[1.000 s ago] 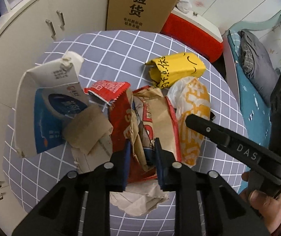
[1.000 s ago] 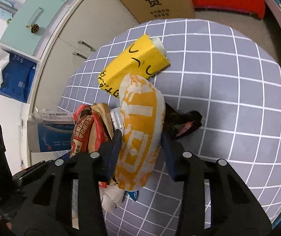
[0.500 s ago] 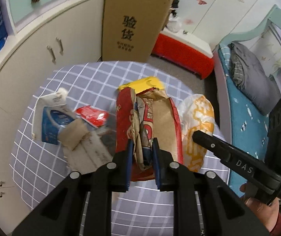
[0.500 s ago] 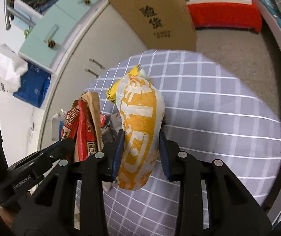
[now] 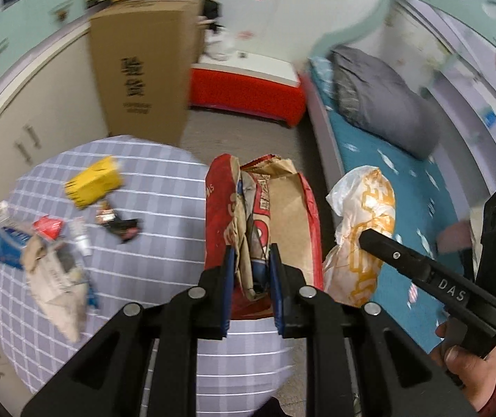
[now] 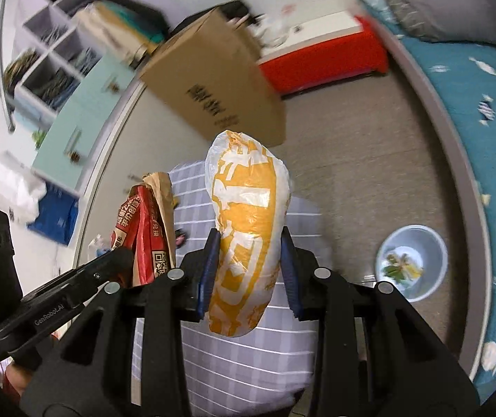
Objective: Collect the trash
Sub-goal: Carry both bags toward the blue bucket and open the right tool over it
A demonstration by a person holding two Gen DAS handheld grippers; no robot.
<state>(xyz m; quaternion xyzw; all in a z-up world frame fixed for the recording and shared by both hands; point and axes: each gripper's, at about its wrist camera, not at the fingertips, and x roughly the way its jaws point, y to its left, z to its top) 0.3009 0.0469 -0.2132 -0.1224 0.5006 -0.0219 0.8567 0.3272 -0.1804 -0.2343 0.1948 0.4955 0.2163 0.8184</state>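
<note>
1. The bed with a teal patterned sheet [image 5: 380, 160] runs along the far right of both claws, a soft grey folded quilt [image 5: 383, 104] lying at its head.
2. The tall brown cardboard box with black print [image 5: 143, 66] stands on the floor beyond the claws, against cream cupboard doors, with a red low bench topped in white [image 5: 248, 90] just to its right.
3. The round tabletop under a grey cloth with a white grid [image 5: 164, 187] lies below and left of the left claw. A yellow crumpled carton [image 5: 93, 182], a blue-and-white carton, a small red wrapper and torn brown paper lie scattered on its far left side, blurred.
4. The left claw [image 5: 249, 278] is clenched on a red-and-brown creased paper bag [image 5: 265, 208], its blue pads pressing the bag's lower part; the bag stands upright in the air, past the tabletop's edge.
5. The right claw [image 6: 248, 271] is clenched on a white crinkled plastic bag with orange print [image 6: 248, 222], bulging and oval, held up just right of the paper bag.
6. A pale blue round plastic basin [image 6: 411, 264] sits on the grey floor, low to the right of the right claw, beside the bed, with scraps inside.
7. A hand [image 5: 466, 365] holds the right claw's handle.
</note>
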